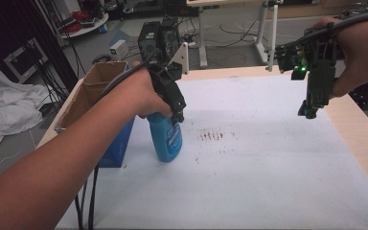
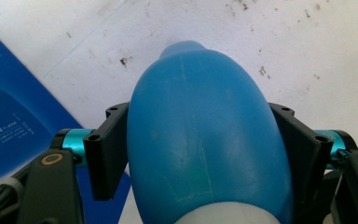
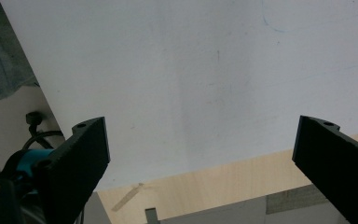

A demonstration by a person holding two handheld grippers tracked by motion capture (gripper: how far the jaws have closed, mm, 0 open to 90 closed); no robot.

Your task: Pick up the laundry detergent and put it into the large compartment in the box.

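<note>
the left gripper (image 1: 176,116) is clamped on the blue bottle (image 1: 166,138), which stands on the white sheet (image 1: 268,158) just beside a blue box (image 1: 117,148). it seems the bottle is being picked up or placed, so the next move needs a steady upright hold. farther off the right gripper (image 1: 309,111) hangs with jaws spread wide, and the cardboard box (image 1: 93,88) is open, its inside hidden.

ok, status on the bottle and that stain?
Done: left gripper is shut on the blue bottle, bottle standing on the white sheet beside the cardboard box. In hand: just that grip. Left: brown stain is untouched; right gripper hangs open above the sheet, holding nothing.
</note>
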